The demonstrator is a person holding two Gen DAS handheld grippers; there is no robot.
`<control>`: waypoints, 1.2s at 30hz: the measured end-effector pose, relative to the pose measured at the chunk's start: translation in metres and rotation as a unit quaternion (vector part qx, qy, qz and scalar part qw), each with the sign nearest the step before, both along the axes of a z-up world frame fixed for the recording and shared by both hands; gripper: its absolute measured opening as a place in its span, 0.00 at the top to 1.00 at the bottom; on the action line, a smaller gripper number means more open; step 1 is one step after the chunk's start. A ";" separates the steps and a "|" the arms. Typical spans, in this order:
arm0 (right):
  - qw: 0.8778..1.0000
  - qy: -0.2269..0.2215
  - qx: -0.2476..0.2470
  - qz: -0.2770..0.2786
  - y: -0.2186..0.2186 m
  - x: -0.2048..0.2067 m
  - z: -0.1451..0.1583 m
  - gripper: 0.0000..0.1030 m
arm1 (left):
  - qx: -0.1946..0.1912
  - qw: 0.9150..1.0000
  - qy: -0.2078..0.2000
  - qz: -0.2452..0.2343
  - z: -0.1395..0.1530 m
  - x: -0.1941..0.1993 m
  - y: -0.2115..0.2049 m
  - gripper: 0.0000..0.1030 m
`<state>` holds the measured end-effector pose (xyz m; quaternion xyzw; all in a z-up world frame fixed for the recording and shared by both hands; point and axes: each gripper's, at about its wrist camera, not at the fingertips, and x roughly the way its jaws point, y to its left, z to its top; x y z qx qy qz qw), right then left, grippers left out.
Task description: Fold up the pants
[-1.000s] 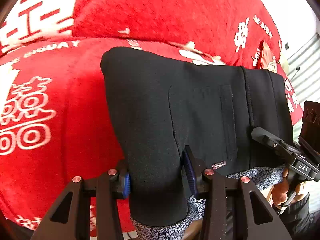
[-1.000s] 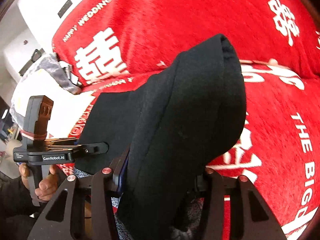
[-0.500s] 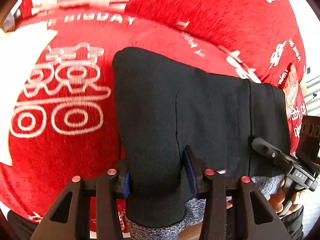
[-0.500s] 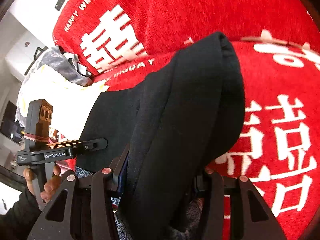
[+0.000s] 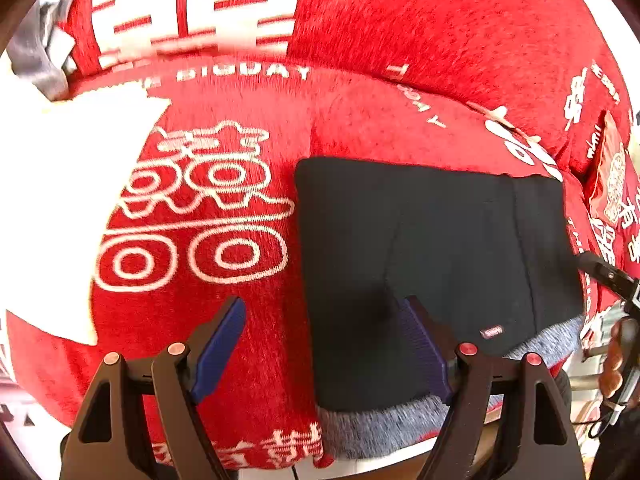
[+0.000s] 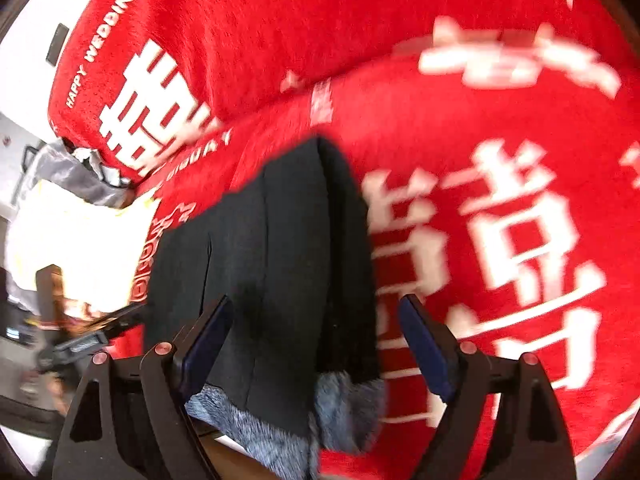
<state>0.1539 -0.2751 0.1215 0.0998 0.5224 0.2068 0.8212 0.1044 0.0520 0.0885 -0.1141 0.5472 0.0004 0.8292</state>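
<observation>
red blanket with white lettering covers the seat; the folded pants lie flat on it, near its front edge. left gripper and right gripper both gape, holding nothing. the fuzzy grey lining, blurred, seems to overhang; a brush could drag the fold apart.

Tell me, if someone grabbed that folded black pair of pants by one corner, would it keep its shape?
Probably not. The pants look like soft fleece-lined cloth in loose layers, so they would likely droop and unfold. On the fuzzy red blanket they would probably drag, not slide.
</observation>
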 end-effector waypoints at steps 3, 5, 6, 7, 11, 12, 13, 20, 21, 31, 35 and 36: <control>0.994 -0.067 -0.061 0.059 0.027 -0.029 0.027 0.14 | 0.022 0.999 -0.027 -0.032 0.016 -0.013 -0.027 0.22; 0.984 -0.101 -0.105 0.106 0.051 -0.052 0.031 0.10 | 0.045 0.996 -0.053 -0.059 0.022 -0.024 -0.052 0.22; 0.974 -0.119 -0.137 0.136 0.066 -0.065 0.028 0.10 | 0.053 0.994 -0.060 -0.070 0.022 -0.029 -0.061 0.22; 0.967 -0.129 -0.155 0.153 0.074 -0.072 0.024 0.09 | 0.057 0.993 -0.061 -0.078 0.019 -0.032 -0.067 0.22; 0.957 -0.119 -0.185 0.190 0.087 -0.088 -0.001 0.10 | 0.054 0.995 -0.017 -0.085 -0.011 -0.032 -0.078 0.22; 0.958 -0.108 -0.191 0.185 0.086 -0.087 -0.011 0.09 | 0.055 0.995 -0.008 -0.081 -0.018 -0.033 -0.076 0.22; 0.959 -0.099 -0.197 0.178 0.088 -0.086 -0.016 0.09 | 0.053 0.995 -0.004 -0.079 -0.022 -0.035 -0.075 0.22; 0.972 -0.071 -0.162 0.155 0.074 -0.075 -0.015 0.02 | 0.027 0.997 -0.001 -0.072 -0.021 -0.031 -0.069 0.22; 0.977 -0.068 -0.139 0.150 0.071 -0.070 -0.008 0.02 | 0.010 0.998 -0.005 -0.064 -0.014 -0.025 -0.063 0.22; 0.982 -0.099 -0.121 0.110 0.093 0.014 0.016 0.02 | -0.008 1.000 0.015 0.014 -0.013 0.062 -0.037 0.22; 0.986 -0.052 -0.122 0.102 0.101 0.047 -0.006 0.02 | 0.009 0.999 0.041 0.026 -0.027 0.082 -0.034 0.22; 0.986 -0.034 -0.125 0.101 0.103 0.055 -0.015 0.02 | 0.009 0.999 0.044 0.024 -0.030 0.083 -0.035 0.22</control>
